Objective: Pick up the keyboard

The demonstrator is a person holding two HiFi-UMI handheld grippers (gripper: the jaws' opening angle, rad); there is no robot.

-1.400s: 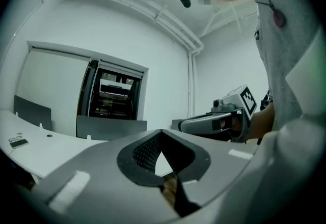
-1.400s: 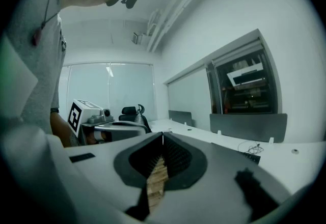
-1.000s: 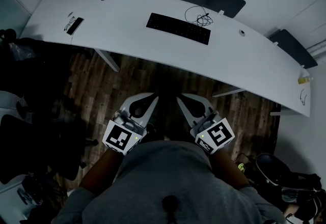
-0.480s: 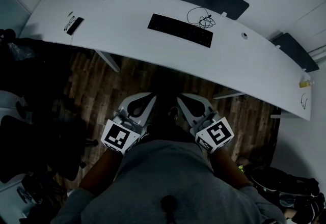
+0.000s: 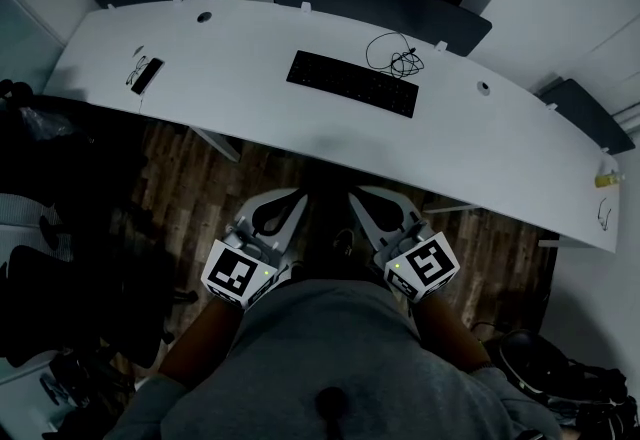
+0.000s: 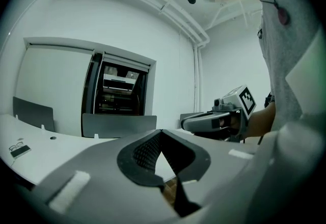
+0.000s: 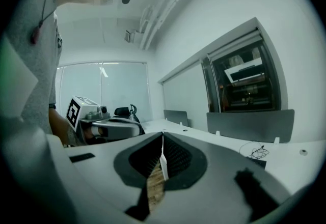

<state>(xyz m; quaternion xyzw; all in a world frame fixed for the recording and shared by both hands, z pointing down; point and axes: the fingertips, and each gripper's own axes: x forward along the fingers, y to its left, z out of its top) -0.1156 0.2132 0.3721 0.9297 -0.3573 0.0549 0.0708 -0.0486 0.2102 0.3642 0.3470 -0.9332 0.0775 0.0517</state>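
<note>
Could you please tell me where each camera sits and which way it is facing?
Head view: on the person's head, looking steeply down at the desk and keyboard; left gripper, right gripper, forearms and grey top show.
Left gripper view: on that gripper, looking along its shut jaws over the desk; right gripper and grey top show.
Right gripper view: likewise, along its shut jaws; left gripper and grey top show.
Shared: head and right gripper views both show the cable.
</note>
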